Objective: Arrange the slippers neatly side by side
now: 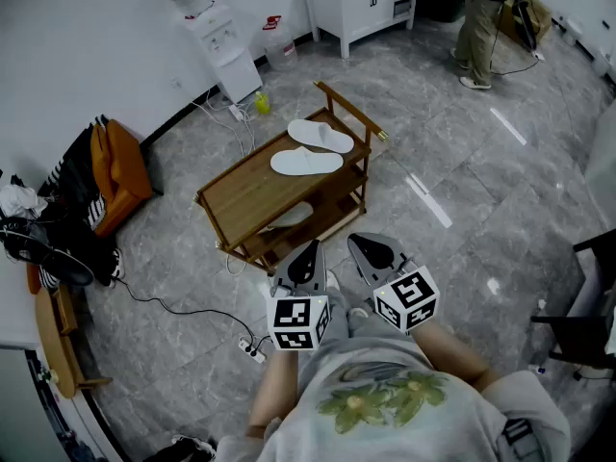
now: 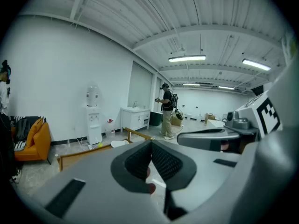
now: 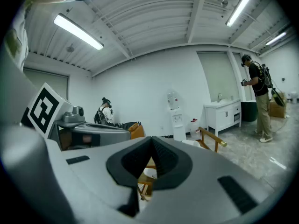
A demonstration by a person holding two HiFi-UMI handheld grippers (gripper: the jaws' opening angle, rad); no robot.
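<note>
Two white slippers (image 1: pixel 320 135) (image 1: pixel 306 162) lie close together on top of a low wooden cart (image 1: pixel 245 195), both lengthwise along its far end. A third white slipper (image 1: pixel 289 217) shows on the cart's lower shelf. My left gripper (image 1: pixel 313 246) and right gripper (image 1: pixel 359 242) hang side by side near my body, short of the cart's near edge, touching nothing. In the left gripper view the left gripper (image 2: pixel 151 146) has its tips together with nothing between them. The right gripper (image 3: pixel 152 141) is likewise shut and empty in the right gripper view.
A water dispenser (image 1: pixel 219 41) and a white cabinet (image 1: pixel 361 3) stand along the far wall. A person (image 1: pixel 481 27) stands at the back right. An orange bag (image 1: pixel 120 166) sits left. Cables and a power strip (image 1: pixel 252 351) lie on the floor by my feet.
</note>
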